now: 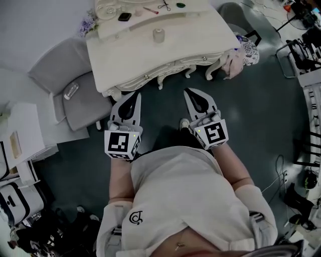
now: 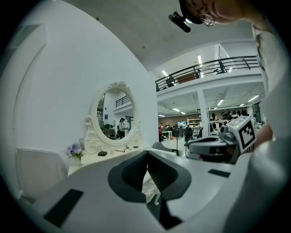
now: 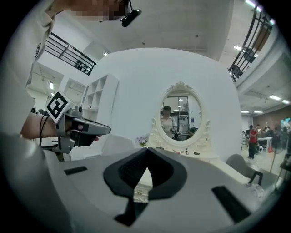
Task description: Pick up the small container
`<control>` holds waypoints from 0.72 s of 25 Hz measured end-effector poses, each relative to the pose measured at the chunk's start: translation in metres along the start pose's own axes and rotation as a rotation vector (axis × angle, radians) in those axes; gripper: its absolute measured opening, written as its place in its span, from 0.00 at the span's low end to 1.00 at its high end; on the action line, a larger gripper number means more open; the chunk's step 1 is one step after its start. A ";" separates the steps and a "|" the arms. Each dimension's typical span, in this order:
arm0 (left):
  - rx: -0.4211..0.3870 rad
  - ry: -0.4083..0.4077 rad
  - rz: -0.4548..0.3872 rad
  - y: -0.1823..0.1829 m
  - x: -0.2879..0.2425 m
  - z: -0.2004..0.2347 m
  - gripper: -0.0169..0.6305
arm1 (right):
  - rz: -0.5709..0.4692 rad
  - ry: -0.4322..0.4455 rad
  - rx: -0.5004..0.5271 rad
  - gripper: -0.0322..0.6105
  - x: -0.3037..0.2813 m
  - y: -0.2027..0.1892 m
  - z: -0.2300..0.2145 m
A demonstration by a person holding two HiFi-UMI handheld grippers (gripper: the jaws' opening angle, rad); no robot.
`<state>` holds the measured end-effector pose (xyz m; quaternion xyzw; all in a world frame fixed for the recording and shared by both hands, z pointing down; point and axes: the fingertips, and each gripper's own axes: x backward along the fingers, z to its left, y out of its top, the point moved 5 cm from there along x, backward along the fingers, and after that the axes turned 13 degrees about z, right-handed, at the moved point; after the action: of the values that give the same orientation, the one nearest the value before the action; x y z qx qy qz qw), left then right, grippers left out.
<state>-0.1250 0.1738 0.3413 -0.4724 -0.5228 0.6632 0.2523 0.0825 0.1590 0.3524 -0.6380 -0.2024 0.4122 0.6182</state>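
The small container [image 1: 158, 35], a pale translucent cylinder, stands near the middle of the cream dressing table [image 1: 130, 60]. Both grippers are held side by side in front of the table's carved front edge, well short of the container. My left gripper [image 1: 134, 95] is shut with nothing in it, its jaws meeting in the left gripper view [image 2: 147, 158]. My right gripper [image 1: 190, 92] is likewise shut and empty [image 3: 146, 154]. Neither gripper view shows the container; the jaws cover the tabletop's near part.
An oval mirror [image 3: 179, 116] stands at the table's back, with scissors [image 1: 164, 6], a black item [image 1: 124, 16] and flowers [image 1: 88, 22] near it. A grey chair [image 1: 80, 108] carrying a clear bottle [image 1: 70, 91] stands left. Patterned cloth [image 1: 245, 52] hangs at the table's right corner.
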 end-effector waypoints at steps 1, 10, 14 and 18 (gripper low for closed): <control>0.008 0.022 0.005 0.005 -0.016 -0.002 0.05 | 0.002 0.019 0.003 0.06 -0.008 -0.001 -0.017; 0.043 0.149 0.060 0.035 -0.140 -0.012 0.05 | 0.039 0.179 0.020 0.06 -0.081 -0.006 -0.147; 0.070 0.180 0.075 0.041 -0.176 -0.005 0.05 | 0.057 0.219 0.007 0.06 -0.114 -0.010 -0.177; 0.089 0.210 0.097 0.039 -0.211 0.014 0.05 | 0.088 0.267 -0.014 0.06 -0.152 -0.017 -0.190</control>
<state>-0.0414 -0.0200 0.3814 -0.5524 -0.4399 0.6442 0.2940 0.1464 -0.0735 0.3906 -0.6997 -0.0930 0.3489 0.6165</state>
